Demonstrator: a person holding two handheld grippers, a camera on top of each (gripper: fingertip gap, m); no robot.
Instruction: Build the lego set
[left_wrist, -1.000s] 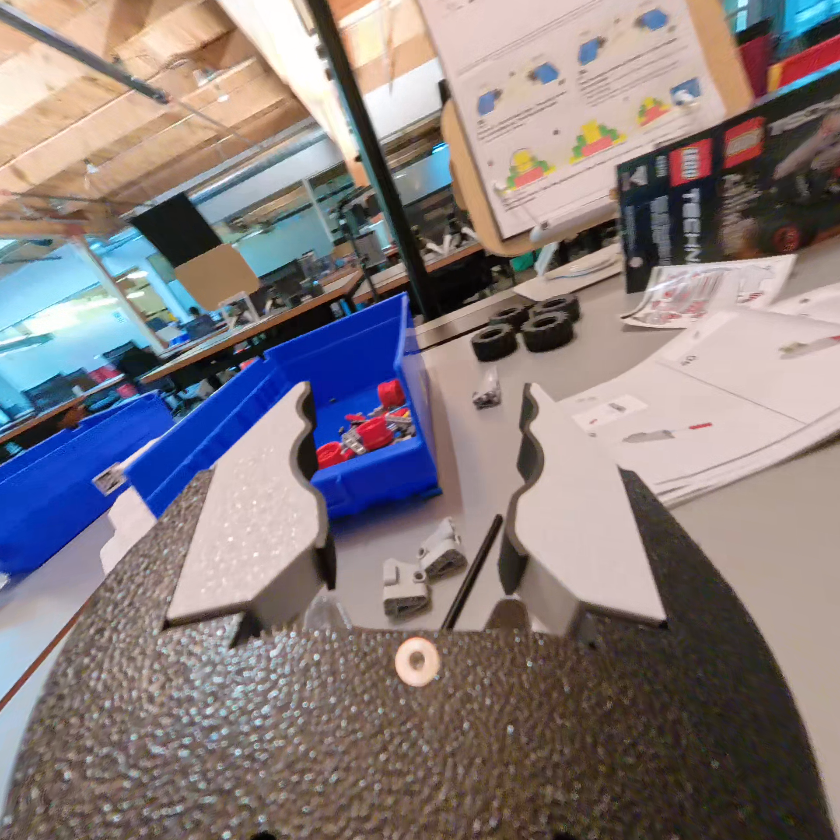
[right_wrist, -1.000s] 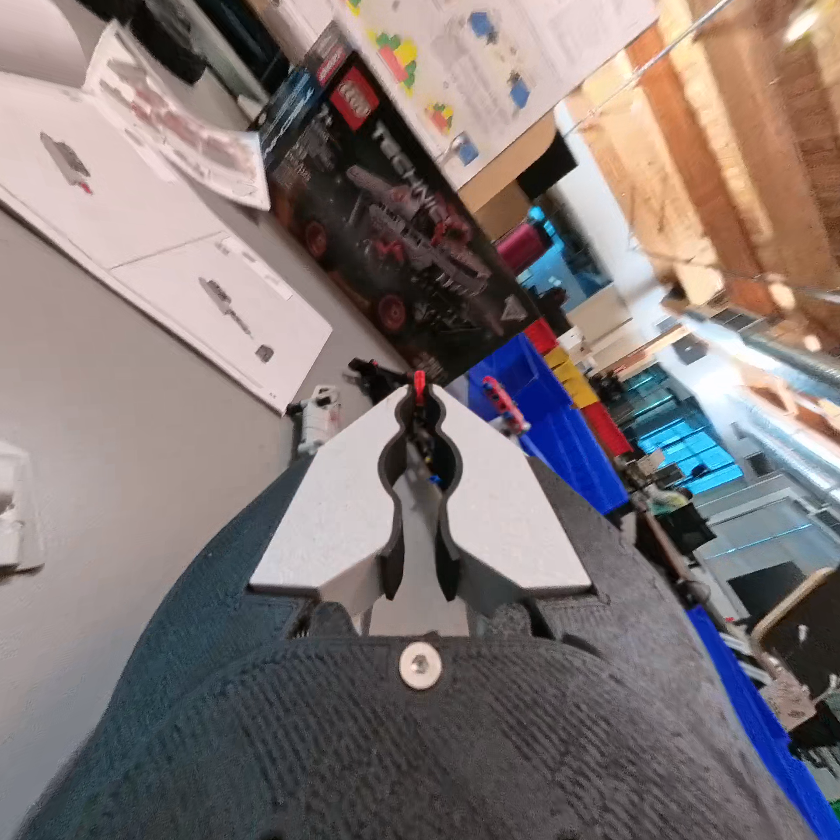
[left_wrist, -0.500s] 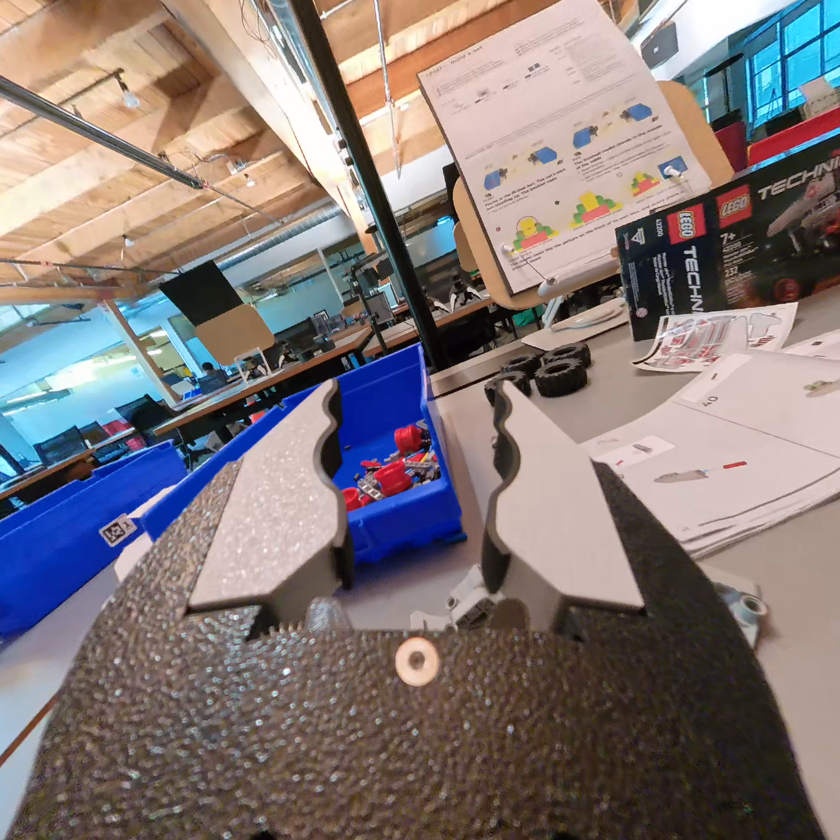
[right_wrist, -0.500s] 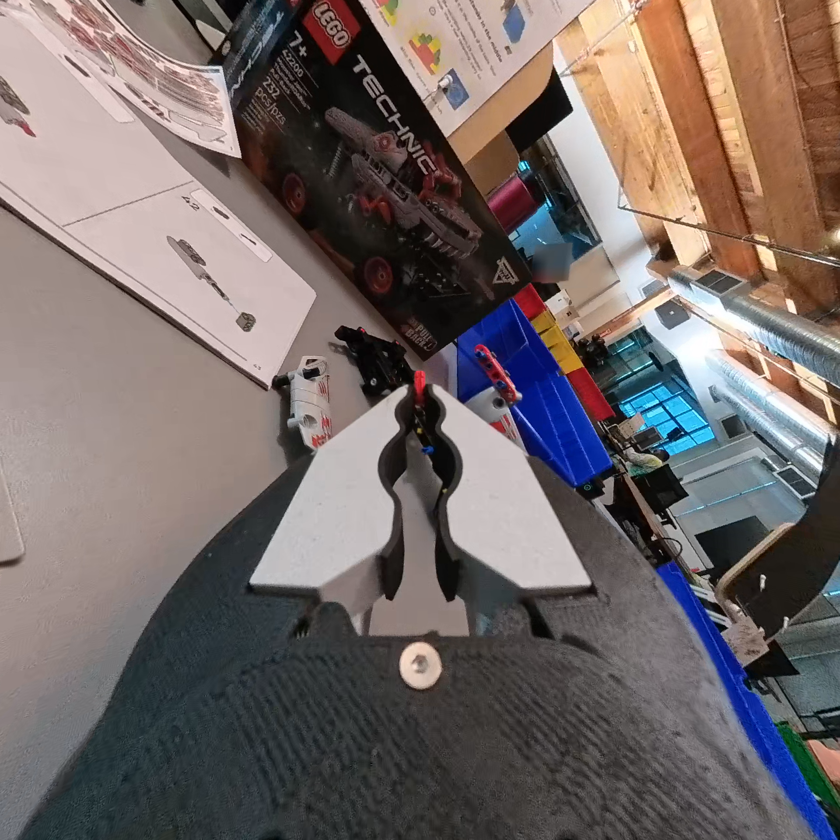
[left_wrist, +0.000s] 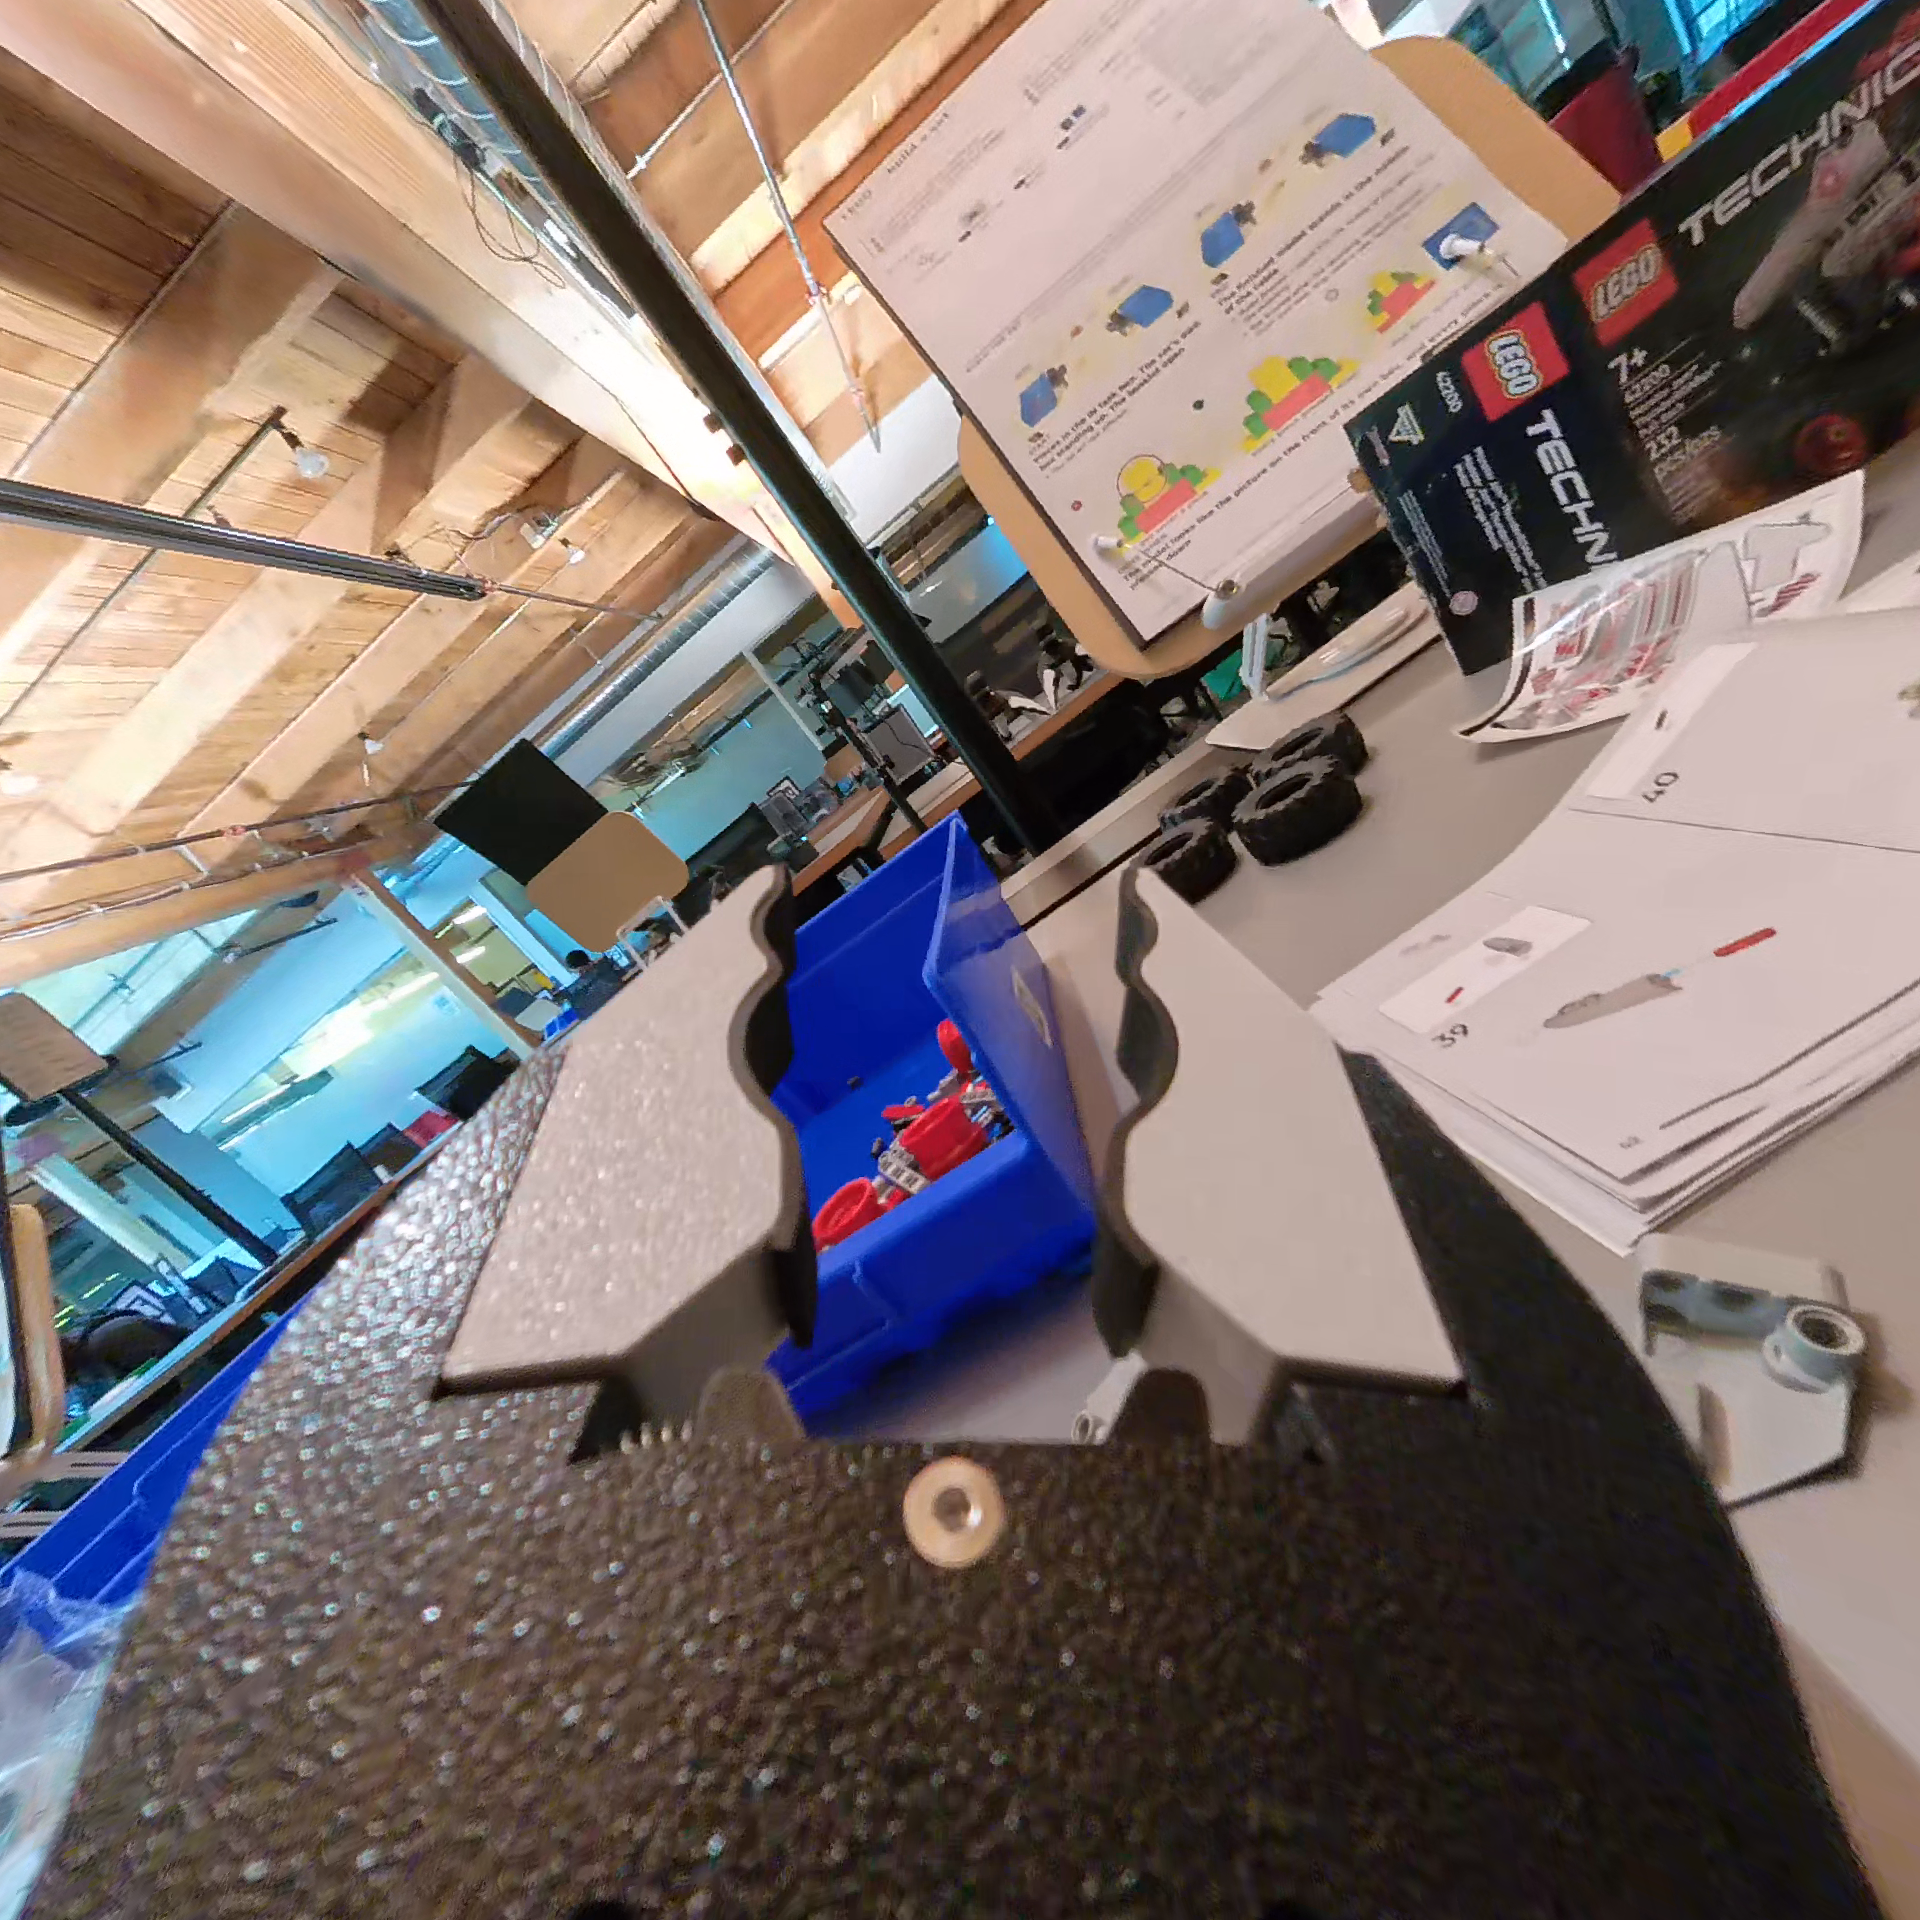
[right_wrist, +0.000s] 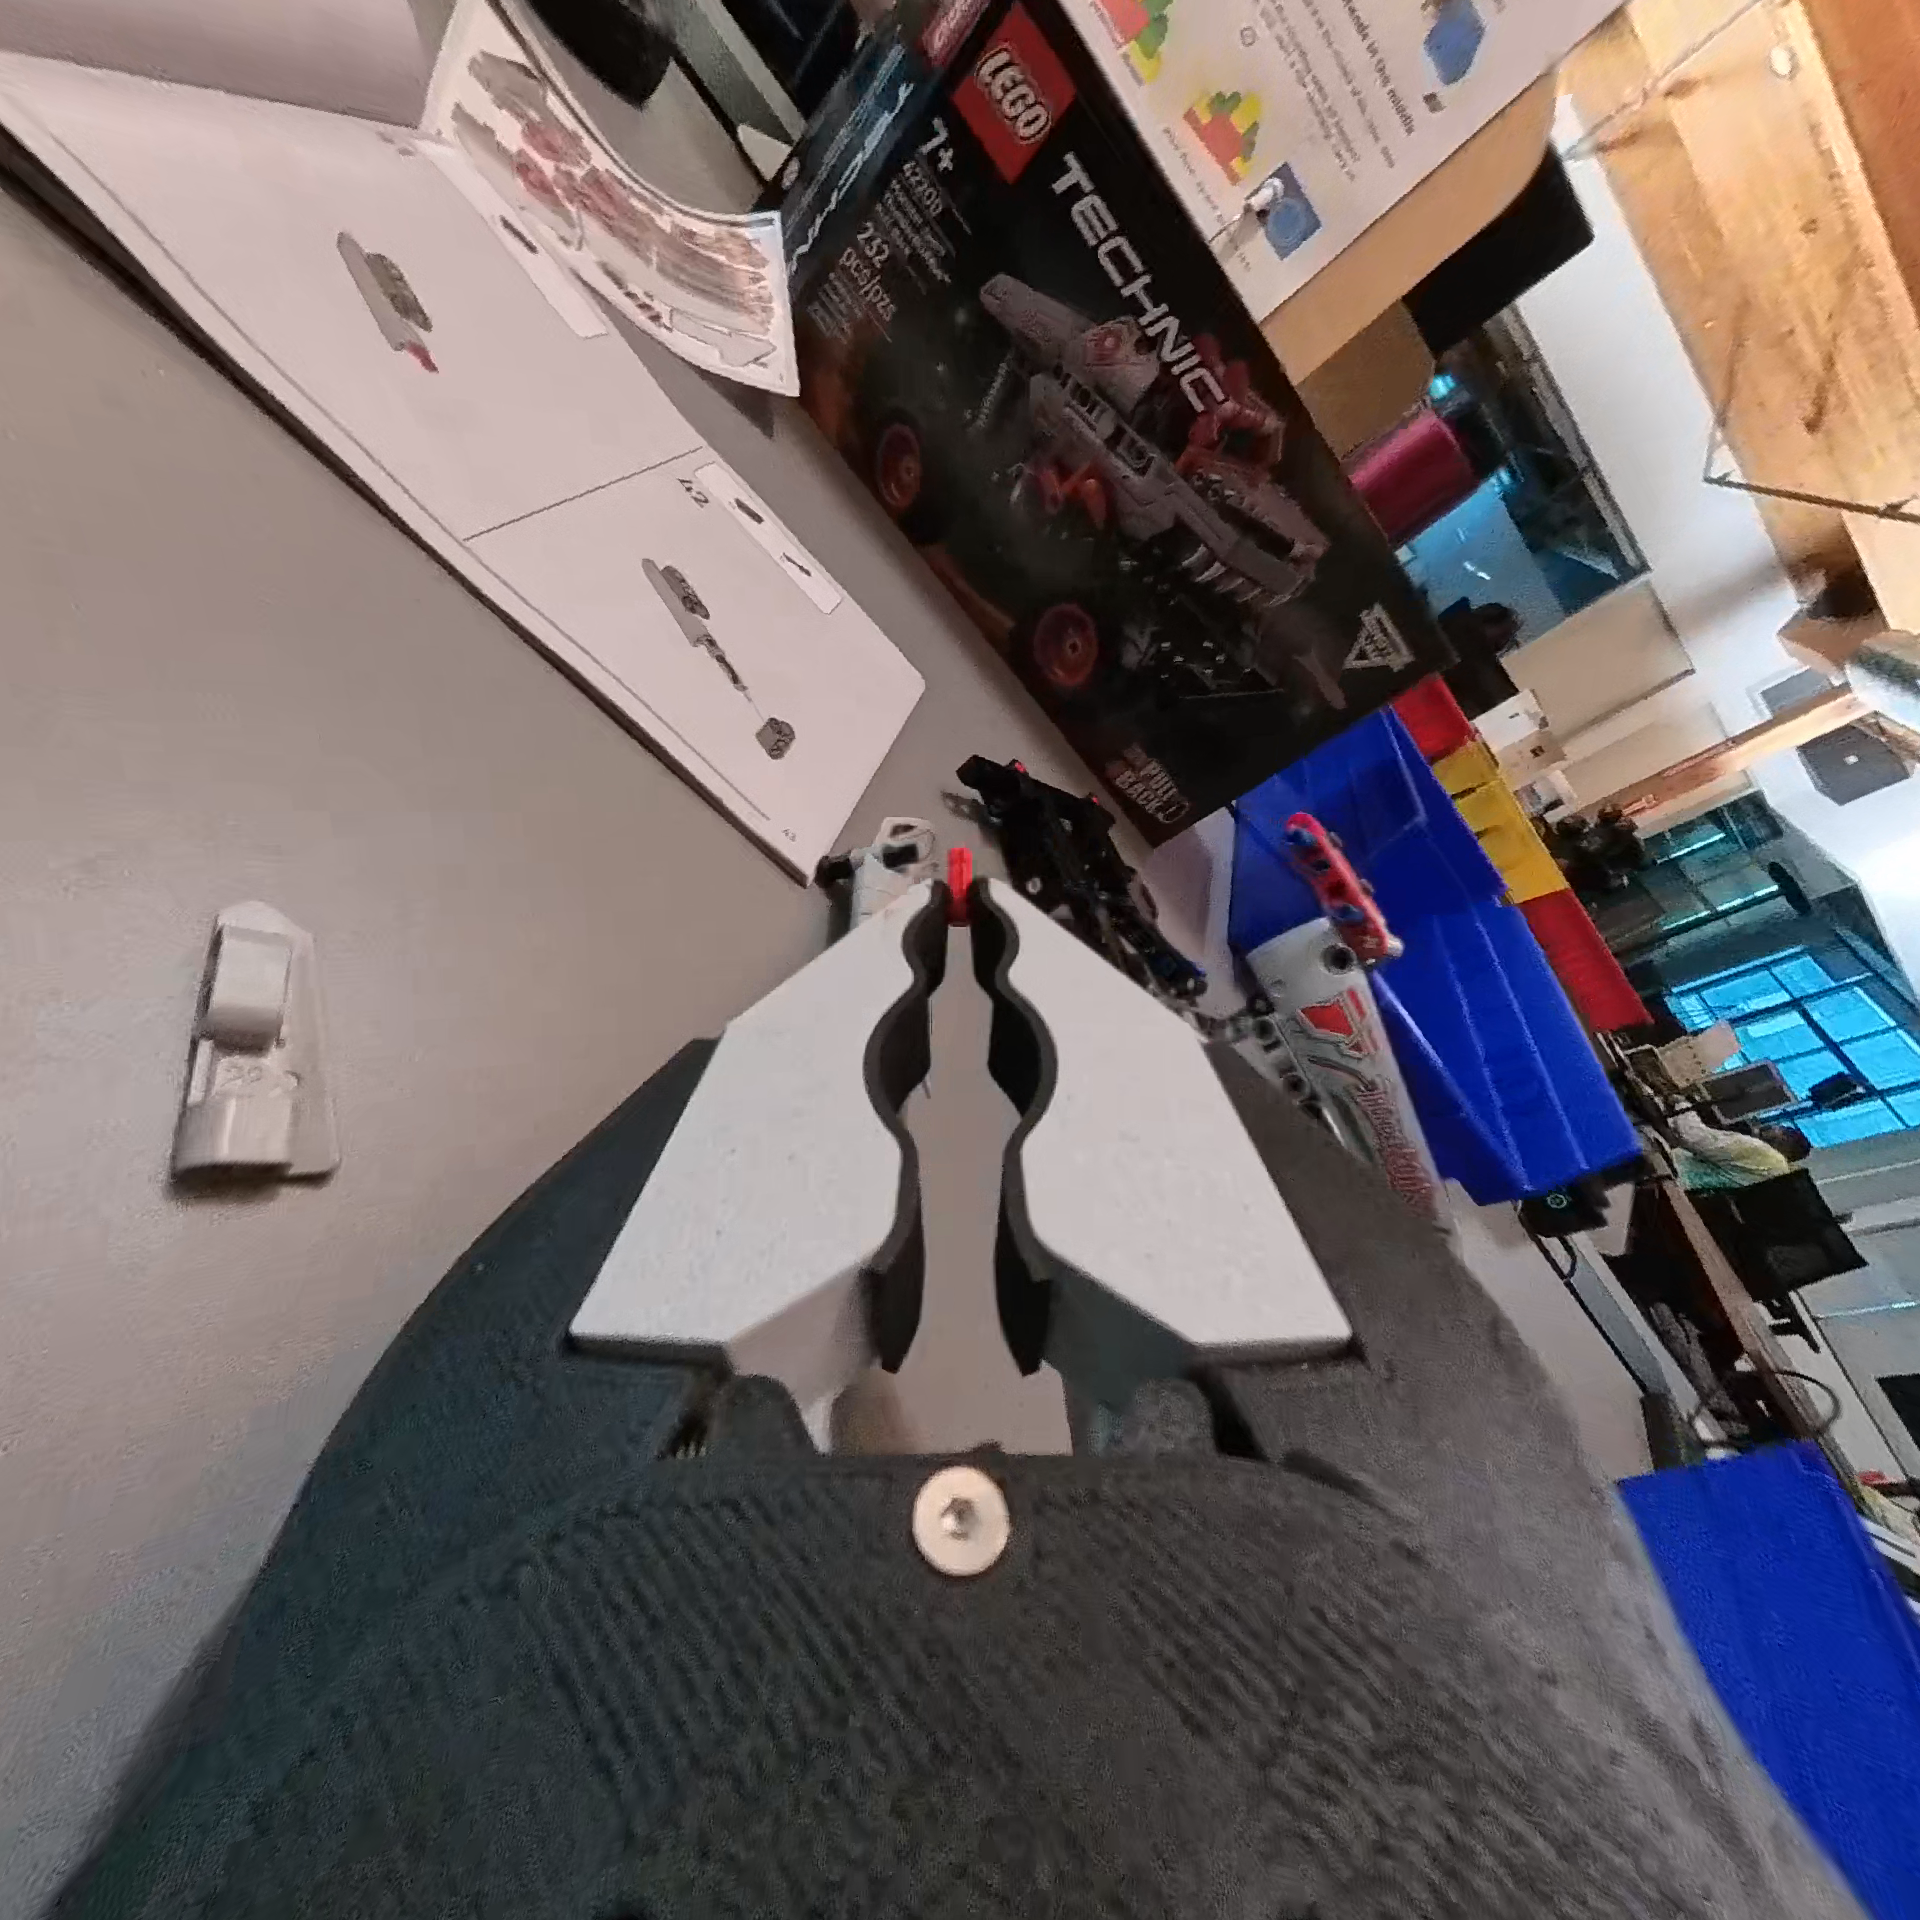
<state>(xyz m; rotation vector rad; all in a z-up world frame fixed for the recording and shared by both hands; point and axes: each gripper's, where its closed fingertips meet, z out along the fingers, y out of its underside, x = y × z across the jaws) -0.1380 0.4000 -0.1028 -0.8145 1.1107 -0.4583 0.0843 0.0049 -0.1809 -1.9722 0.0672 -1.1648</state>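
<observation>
My left gripper (left_wrist: 951, 914) is open and empty, held above the grey table in front of a blue bin (left_wrist: 914, 1236) with red and grey lego parts (left_wrist: 914, 1138). A light grey piece with pin holes (left_wrist: 1745, 1325) lies on a grey holder to its right. My right gripper (right_wrist: 958, 904) is shut on a small red pin (right_wrist: 958, 894) that sticks out at the tips. Beyond it lie a black partly built assembly (right_wrist: 1060, 842) and a white and red panel piece (right_wrist: 1330, 997). The open instruction booklet shows in both views (left_wrist: 1683, 997) (right_wrist: 582, 488).
Three black tyres (left_wrist: 1268, 800) sit behind the booklet. The lego box (right_wrist: 1101, 447) stands at the back with a sticker sheet (left_wrist: 1662, 634) in front. A grey fixture (right_wrist: 255, 1049) lies on the table at left in the right wrist view. Blue bins (right_wrist: 1475, 997) line the right side. Some 45 centimeters of space lies between my two pairs of fingers. The grey fixture (right_wrist: 255, 1049) sits 10 centimeters or so from the ends of my right fingers.
My left gripper has moved forward over the small grey pieces and black axle toward the blue bin, tilting. My right gripper has swung left with the red pin, still shut.
</observation>
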